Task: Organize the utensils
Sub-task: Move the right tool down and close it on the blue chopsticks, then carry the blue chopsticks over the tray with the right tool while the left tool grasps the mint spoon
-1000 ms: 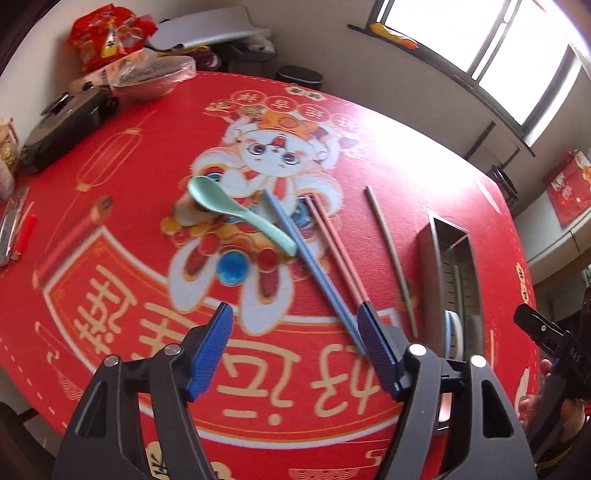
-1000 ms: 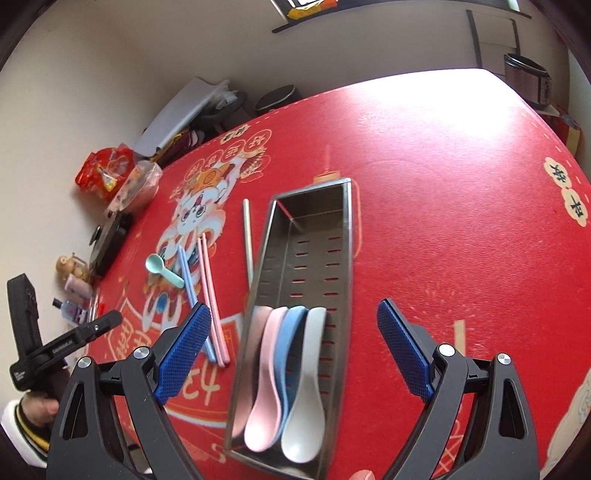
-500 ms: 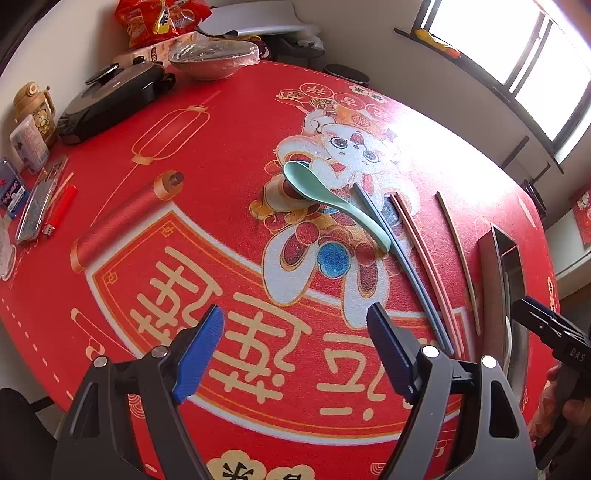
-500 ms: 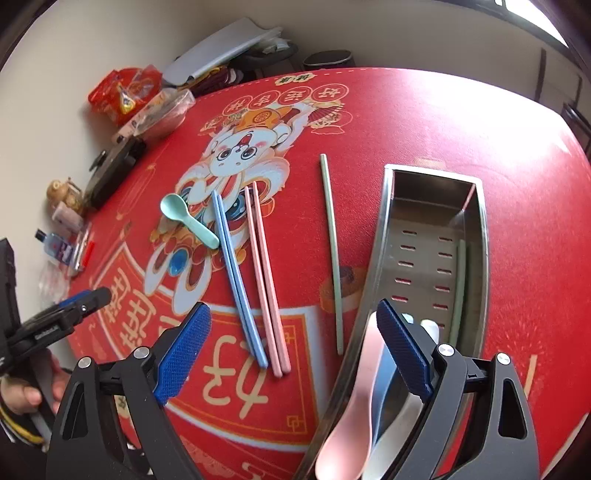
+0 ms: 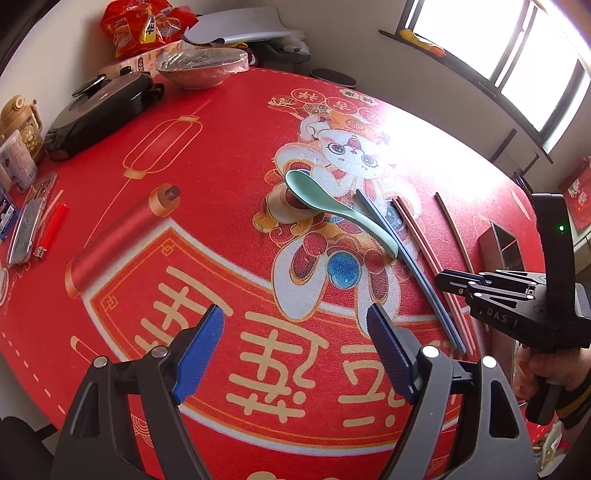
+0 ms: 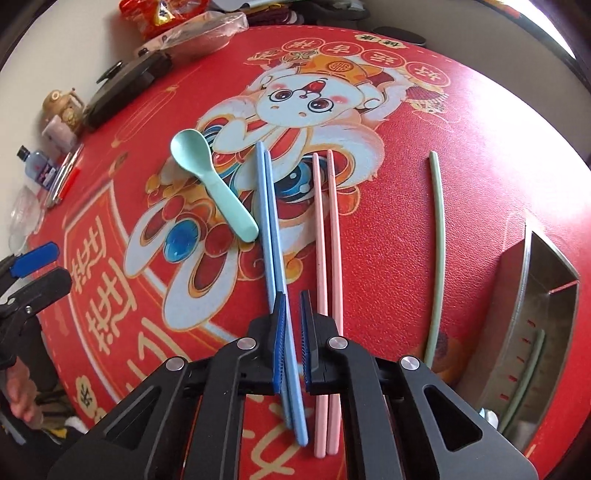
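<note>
Blue chopsticks (image 6: 271, 236) lie as a pair on the red surface (image 6: 424, 258), just right of the mint spoon (image 6: 210, 181), whose handle end touches or nearly touches them. Pink chopsticks (image 6: 327, 236) lie parallel just to their right; a single green chopstick (image 6: 437, 236) lies further right, near the steel tray (image 6: 521, 295), which holds another green chopstick (image 6: 526, 376). My right gripper (image 6: 291, 328) has its jaws just snapped nearly together above the lower part of the blue pair; I can't tell if the pads actually pinch the sticks or sit over them. My left gripper (image 5: 295, 350) hangs with jaws wide apart over the printed characters, nothing between them, the spoon well ahead of it. Clutter sits along the far left edge: black pan (image 5: 99, 114), covered bowl (image 5: 201, 68), snack bags (image 5: 146, 22).
</note>
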